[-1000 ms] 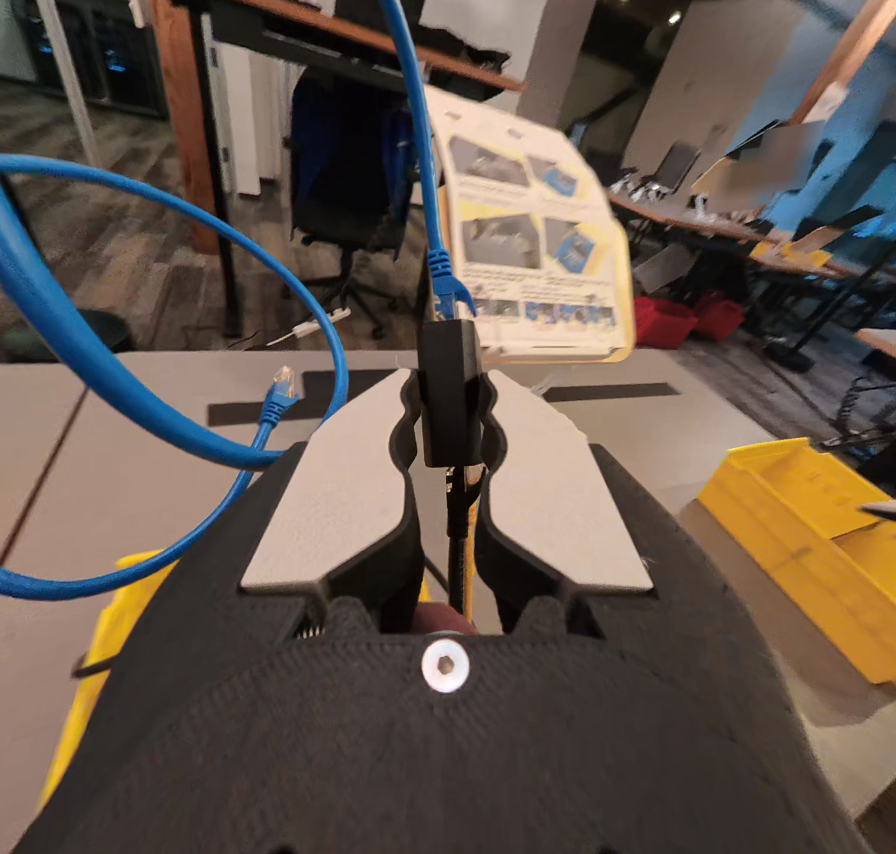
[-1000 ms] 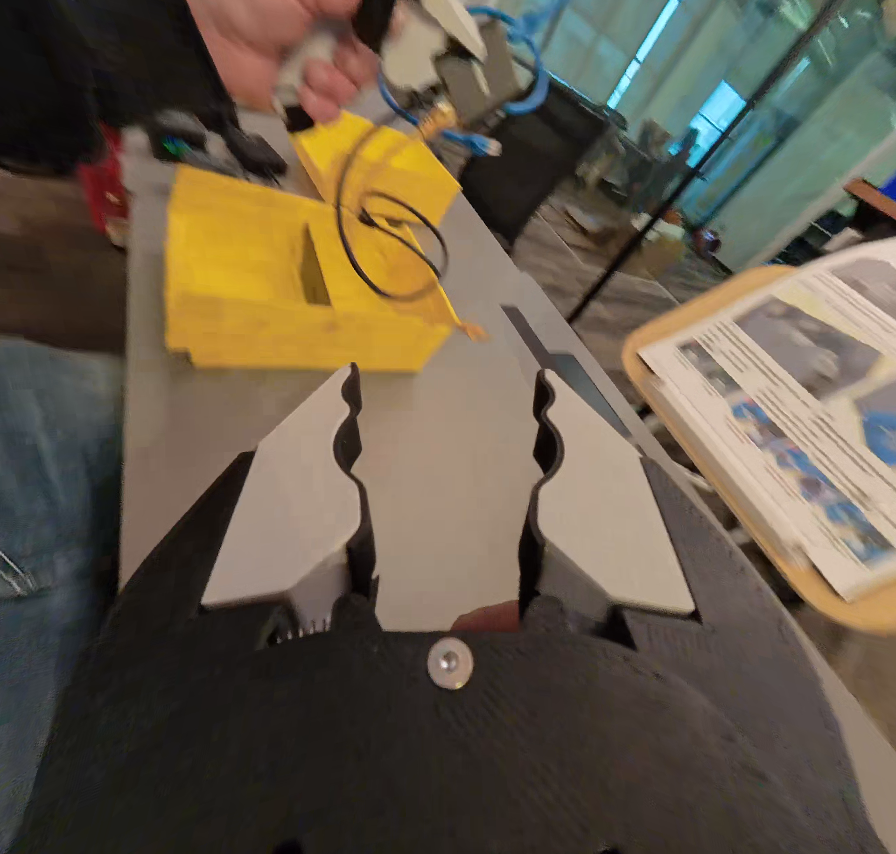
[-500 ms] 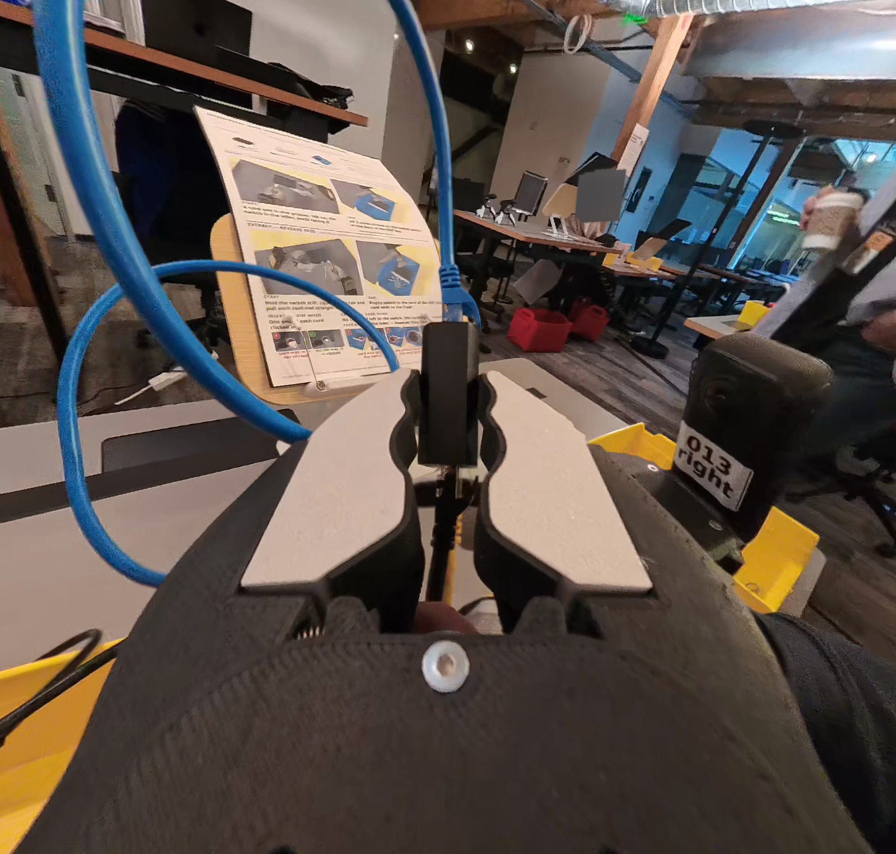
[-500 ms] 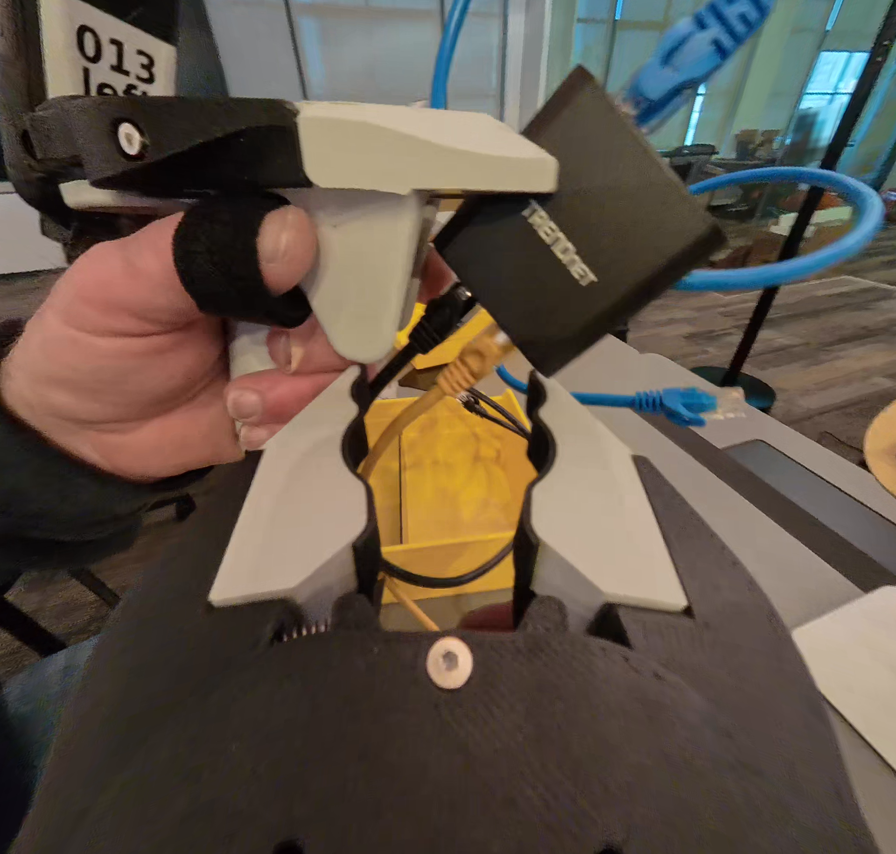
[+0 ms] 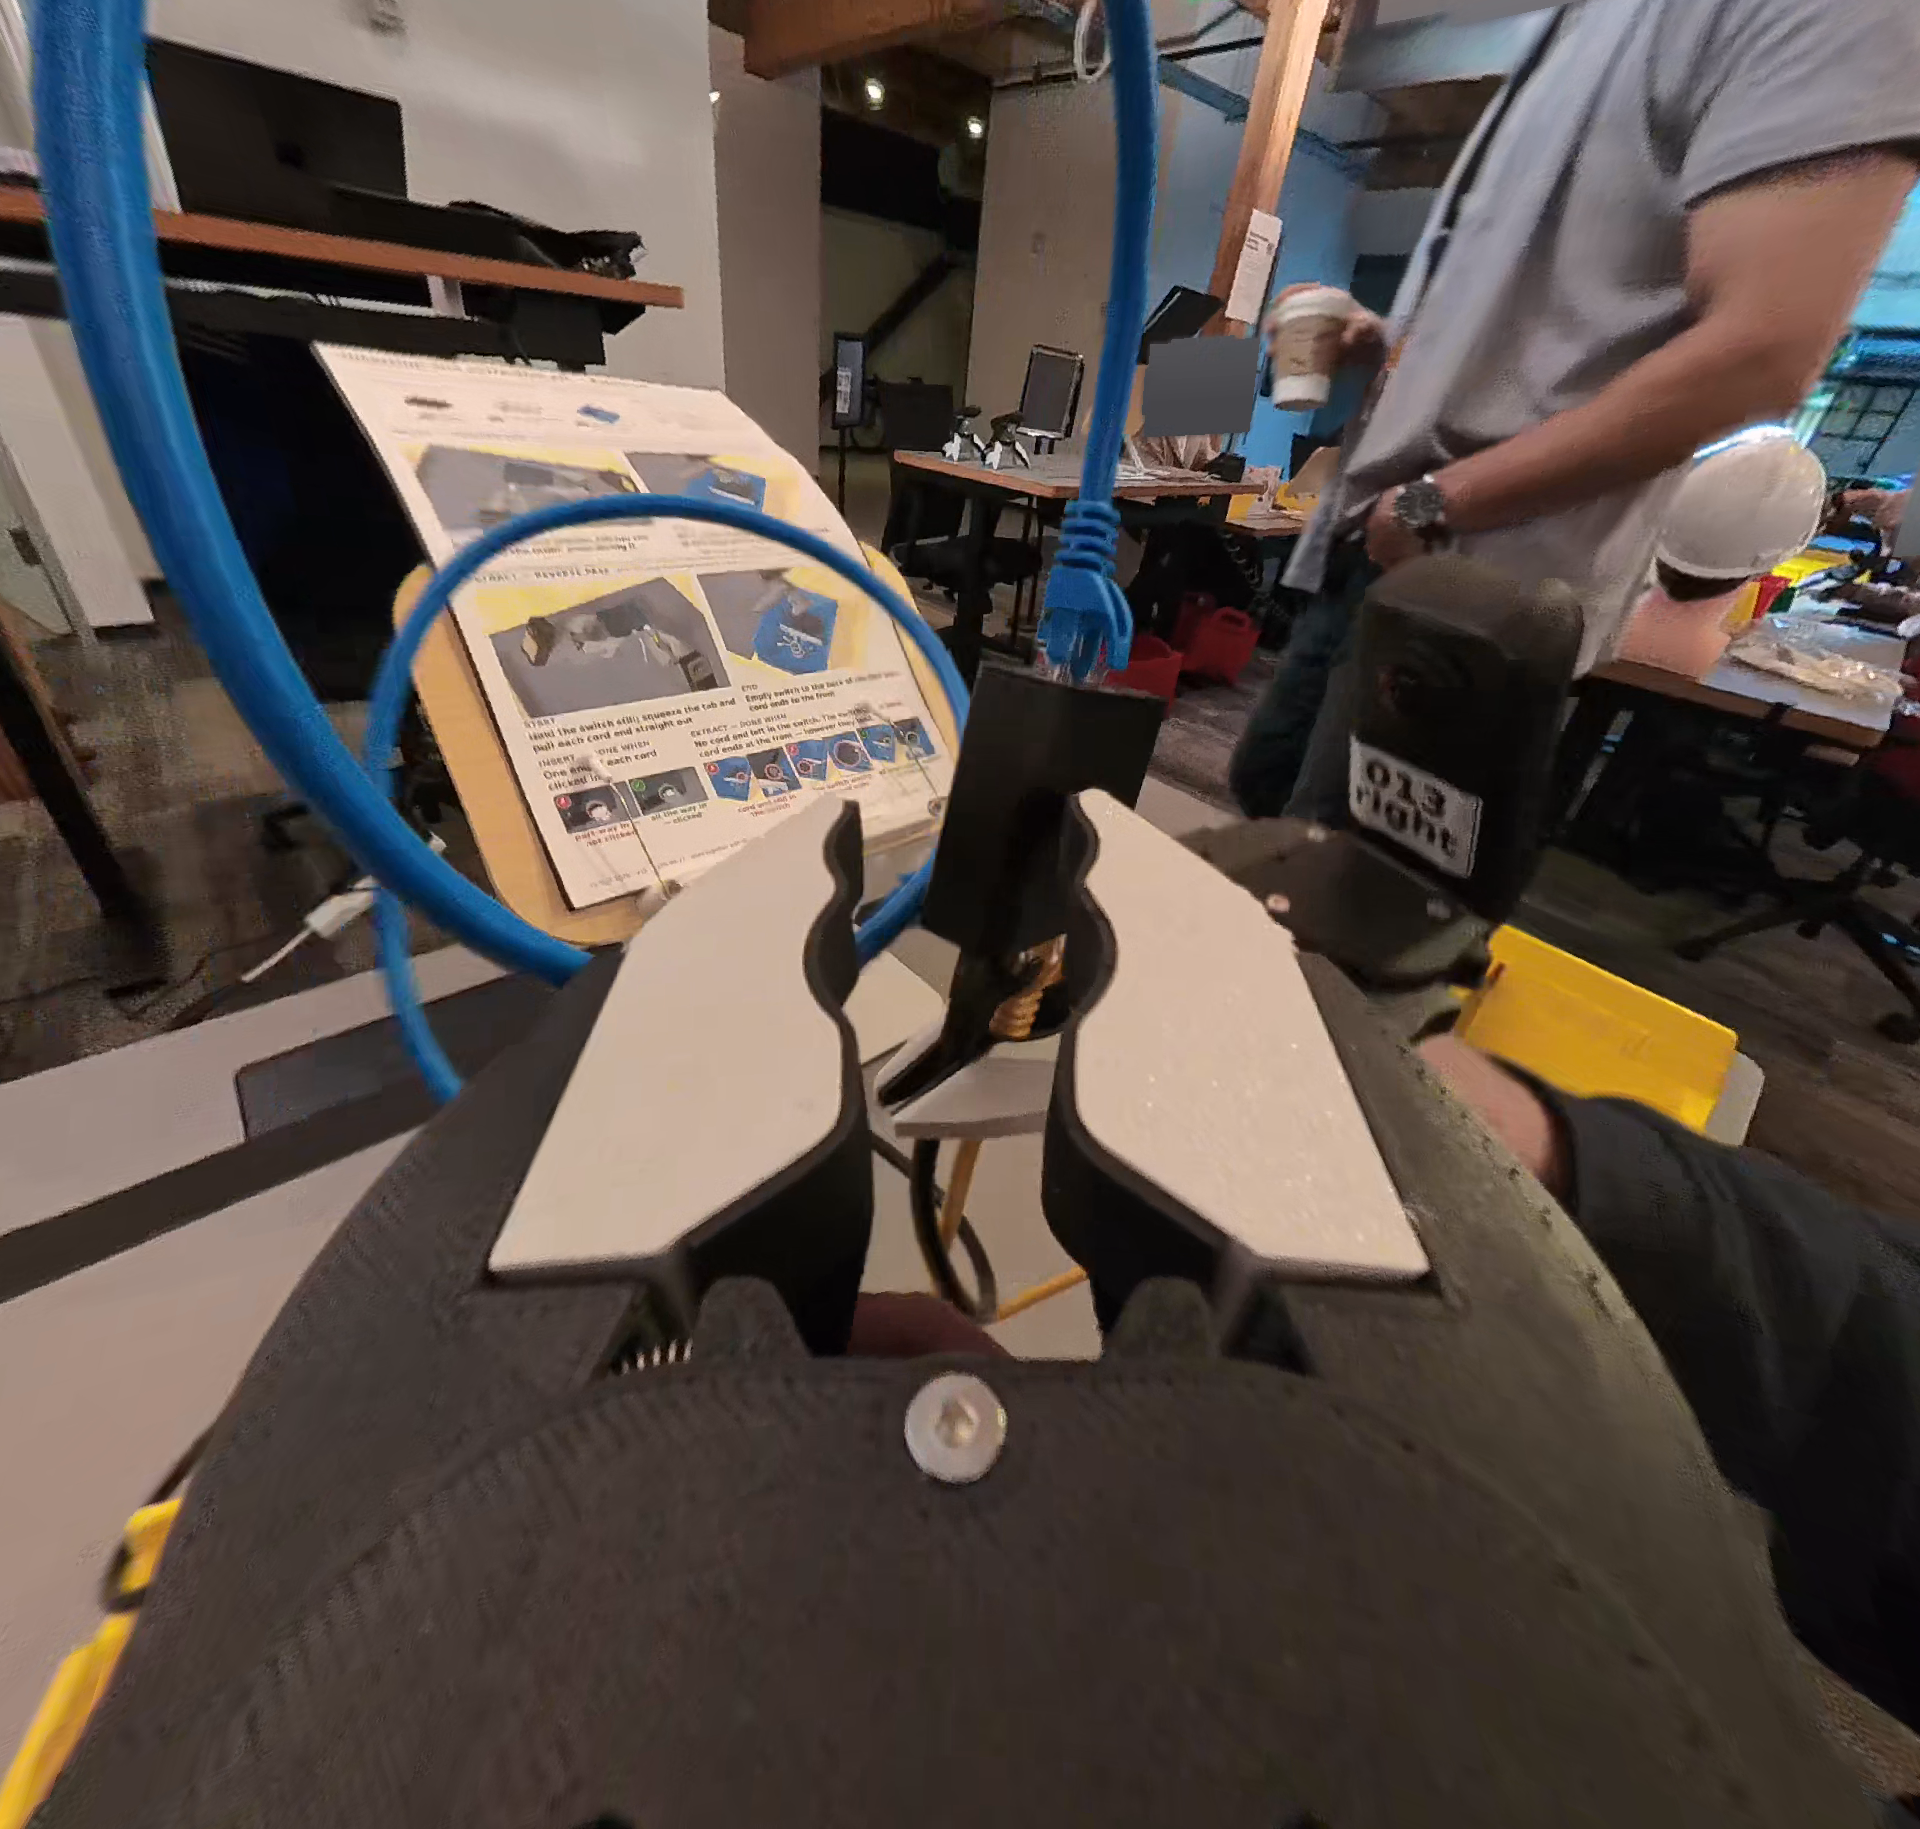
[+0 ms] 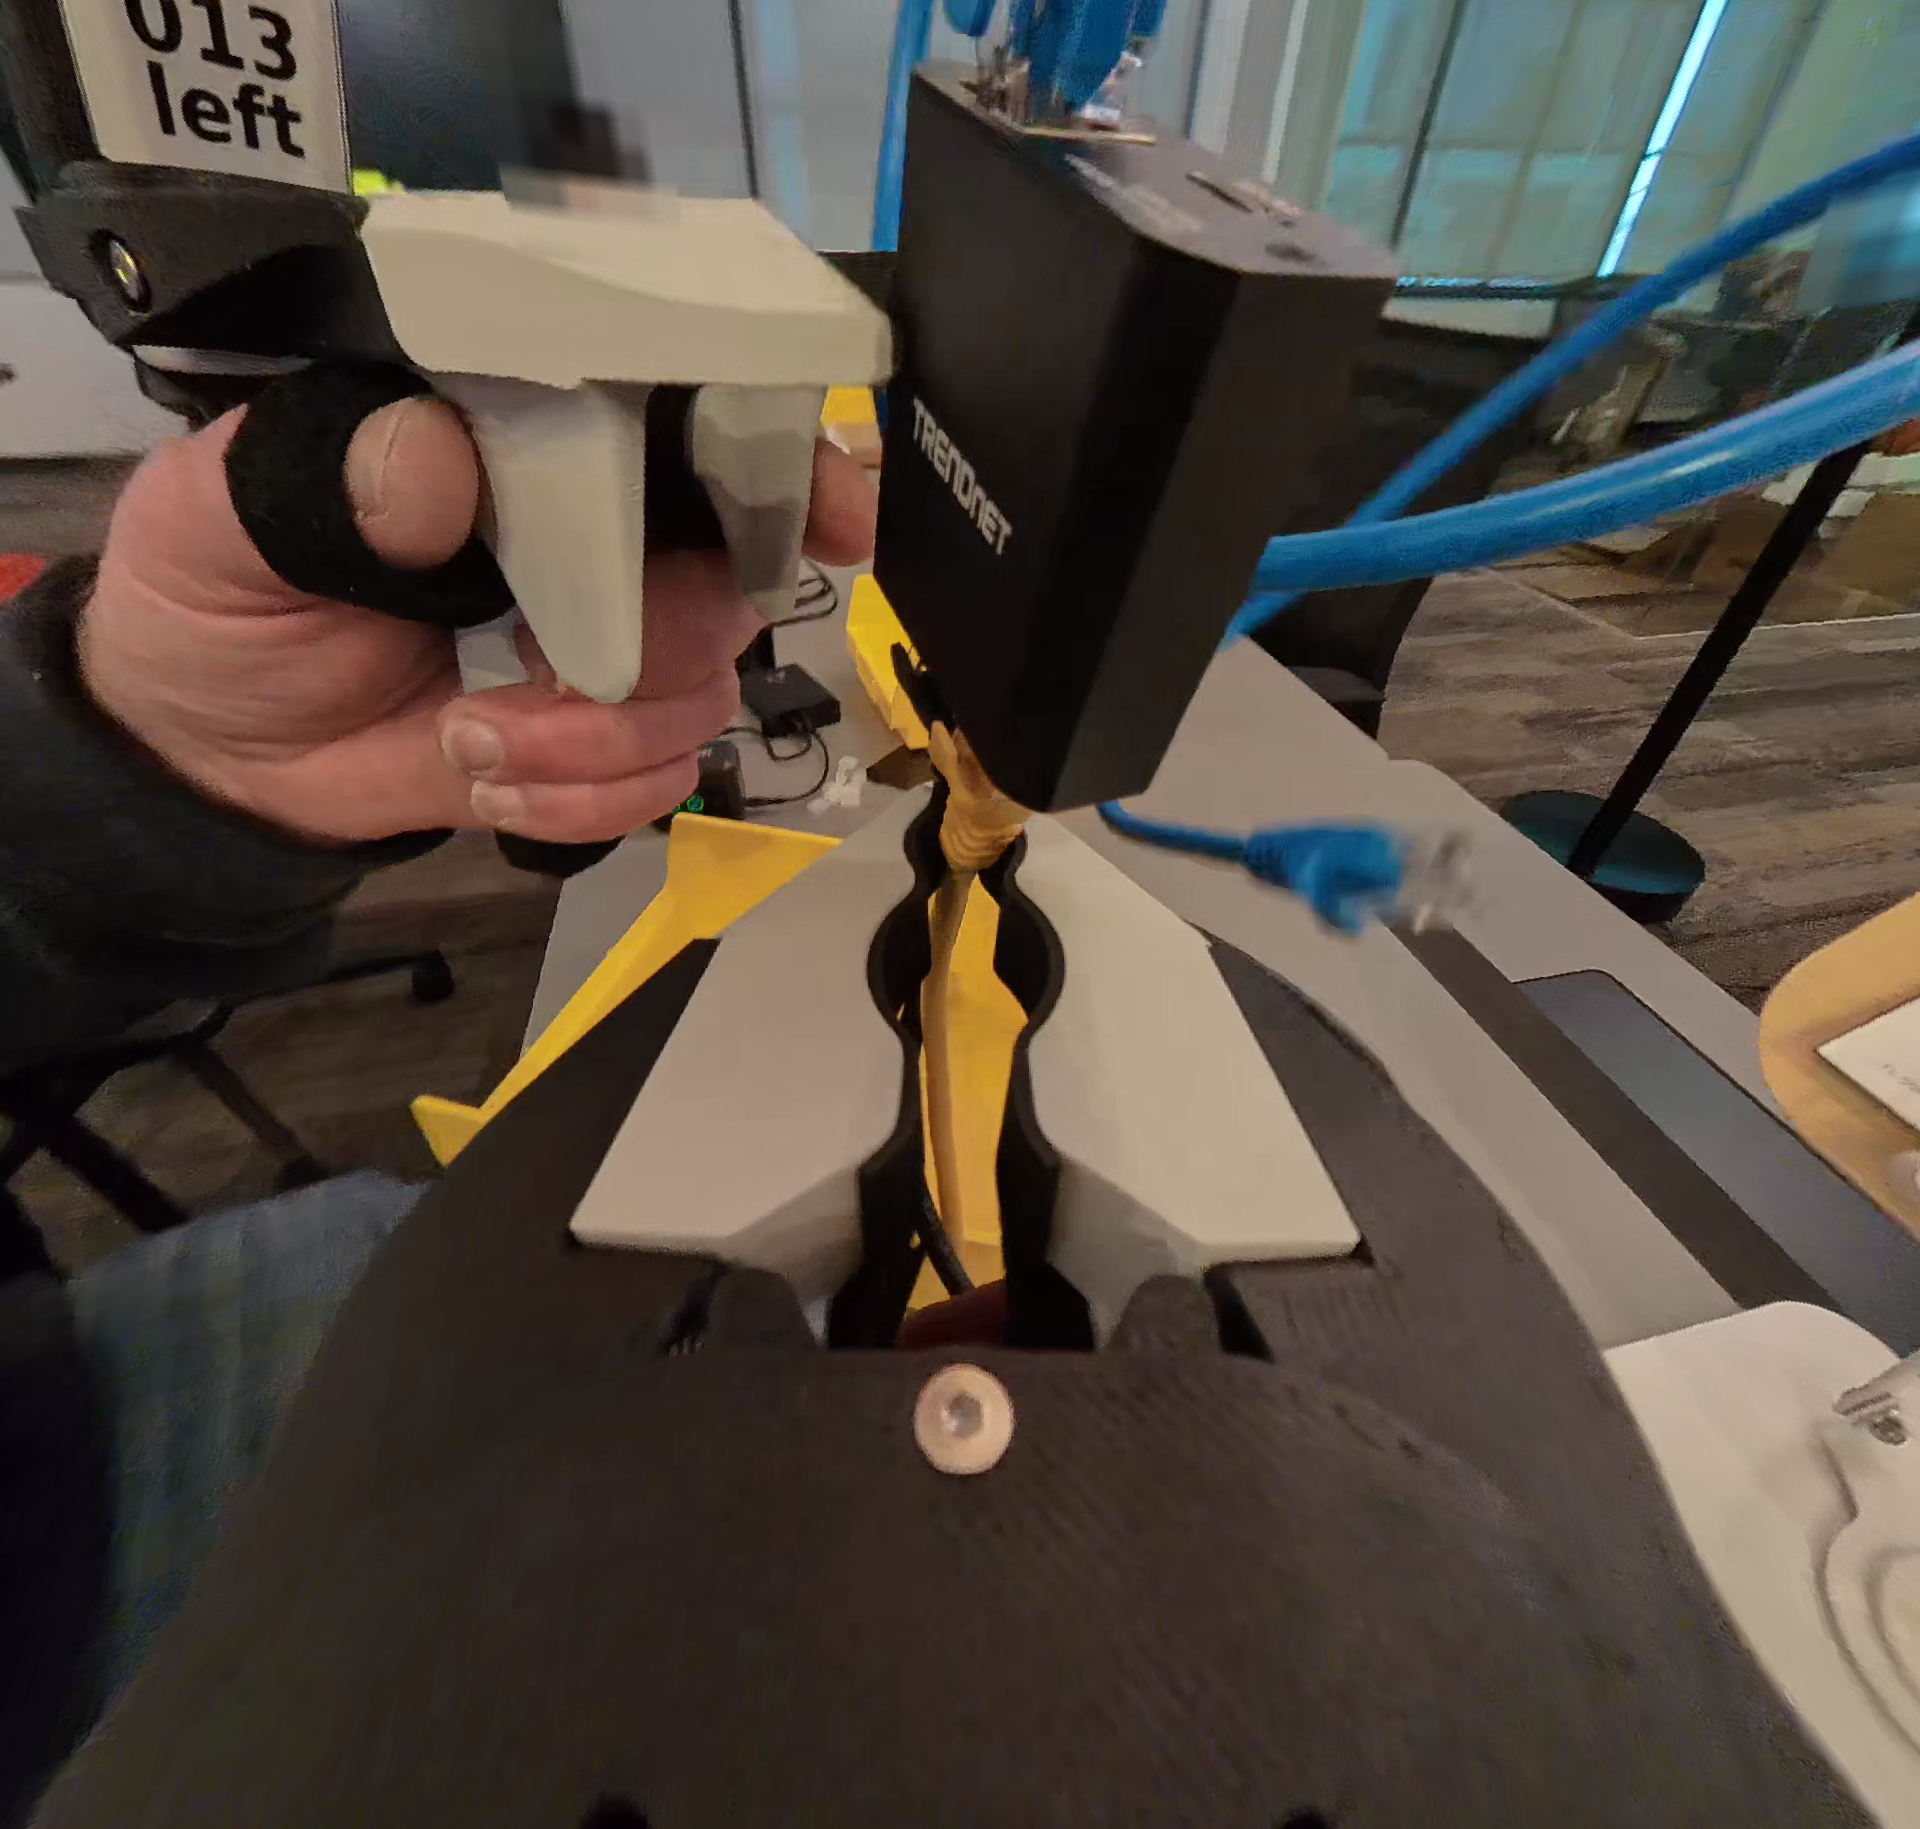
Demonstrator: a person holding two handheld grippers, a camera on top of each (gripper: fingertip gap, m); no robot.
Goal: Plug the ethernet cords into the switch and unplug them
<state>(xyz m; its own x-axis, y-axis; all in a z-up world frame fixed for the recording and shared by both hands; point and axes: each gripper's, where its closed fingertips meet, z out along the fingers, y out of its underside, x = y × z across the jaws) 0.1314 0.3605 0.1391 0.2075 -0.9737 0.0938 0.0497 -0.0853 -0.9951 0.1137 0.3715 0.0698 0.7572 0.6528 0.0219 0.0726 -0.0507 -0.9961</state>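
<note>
The black switch (image 5: pixel 1039 803) (image 6: pixel 1070 449) hangs upright in the air between my two grippers. A blue cord (image 5: pixel 1086 616) is plugged into its top. A yellow cord (image 6: pixel 971 823) and a black cord (image 5: pixel 956 1010) enter its bottom. My left gripper (image 5: pixel 961 823) is open around the switch, which leans on the right finger with a gap on the left. My right gripper (image 6: pixel 968 834) is shut on the yellow cord's plug right under the switch. The blue cord's other end (image 6: pixel 1340 870) hangs loose.
An instruction sheet on a wooden stand (image 5: pixel 665 636) stands at the back of the grey table (image 5: pixel 156 1260). Yellow bins (image 5: pixel 1590 1031) (image 6: pixel 727 886) sit below the grippers. A person holding a cup (image 5: pixel 1558 325) stands to the right. The blue cord loops wide on the left (image 5: pixel 156 429). Spacing between my two grippers at the tips: around 7 cm.
My right gripper has come up under the switch and shut on the yellow cord's plug. My left jaws have spread apart from the switch, which now tilts.
</note>
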